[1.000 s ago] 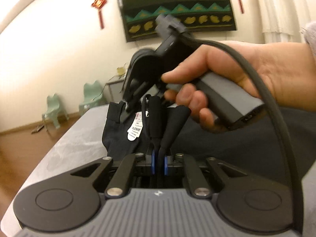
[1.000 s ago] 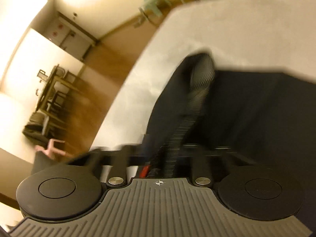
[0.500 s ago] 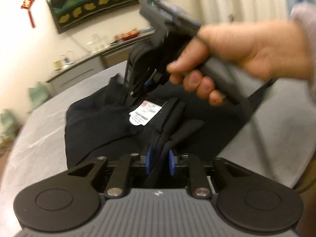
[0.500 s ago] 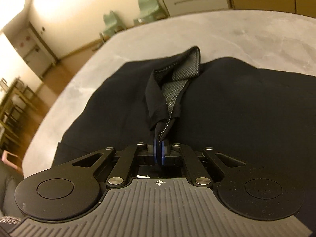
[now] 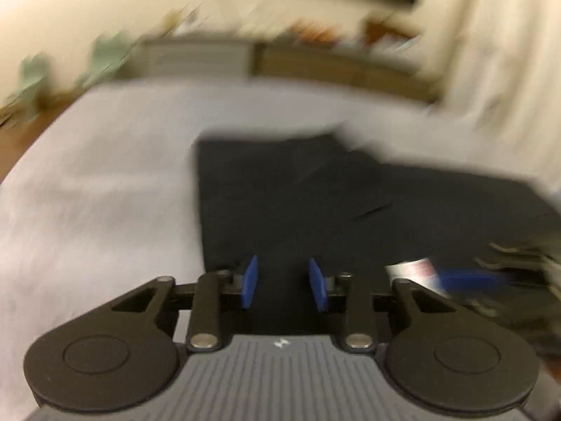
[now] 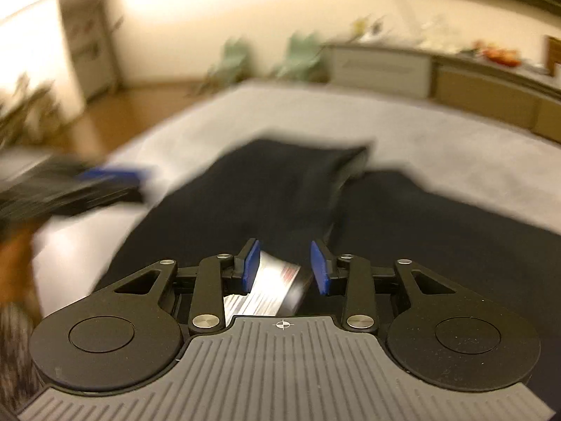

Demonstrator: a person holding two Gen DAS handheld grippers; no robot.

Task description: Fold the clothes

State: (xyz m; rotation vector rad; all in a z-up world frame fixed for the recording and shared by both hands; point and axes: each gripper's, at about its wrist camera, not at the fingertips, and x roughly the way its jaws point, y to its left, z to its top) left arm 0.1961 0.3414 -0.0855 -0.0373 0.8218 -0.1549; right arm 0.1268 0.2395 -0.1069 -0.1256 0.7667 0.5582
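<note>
A pale grey table [image 6: 438, 133] with a softly marbled top carries the load. A black garment [image 6: 403, 231] lies flat on it, spreading from the near edge toward the middle, a white tag [image 6: 270, 287] resting on the cloth at the near side.

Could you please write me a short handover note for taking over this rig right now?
Left tongs: open, holding nothing, over the near edge of the black fabric garment.
Right tongs: open, holding nothing, above the white paper tag on the same garment.
The garment lies on the pale grey tabletop, one flap folded over along its middle.
Done: one fold appears laid.
Left: probably further folds and smoothing; both views are blurred.
</note>
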